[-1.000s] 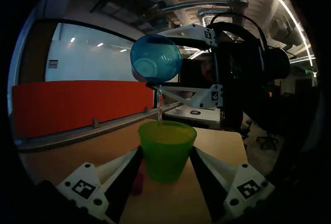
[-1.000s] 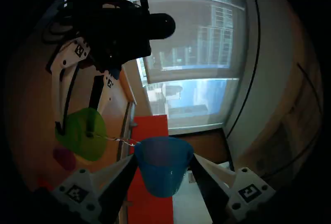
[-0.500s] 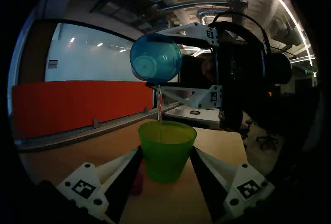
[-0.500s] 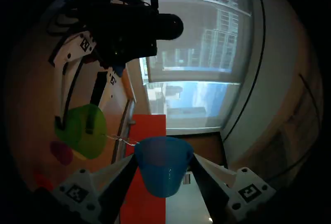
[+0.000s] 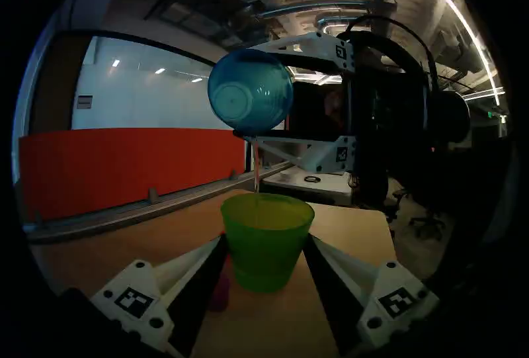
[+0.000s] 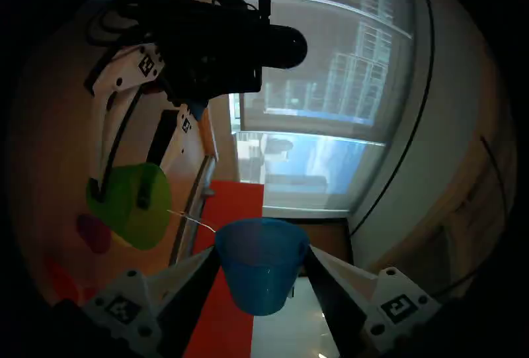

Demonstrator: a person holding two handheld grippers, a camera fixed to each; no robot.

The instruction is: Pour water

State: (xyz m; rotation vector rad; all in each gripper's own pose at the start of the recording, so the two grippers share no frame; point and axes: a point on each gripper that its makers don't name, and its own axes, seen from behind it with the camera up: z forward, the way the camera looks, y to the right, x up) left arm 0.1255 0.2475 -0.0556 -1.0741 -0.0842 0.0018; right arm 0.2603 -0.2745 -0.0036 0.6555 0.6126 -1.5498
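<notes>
Firmly, left gripper clamps green cup; right gripper, blue cup.

The green cup, low in the centre of the left gripper view, is translucent lime. The blue cup above it is translucent teal-blue (paler at its base). The left gripper and right gripper are white, each finger bearing a black-and-white square marker. The counter is tan wood. The panel at the left is orange-red. A magenta thing shows beside the green cup, lower left.
</notes>
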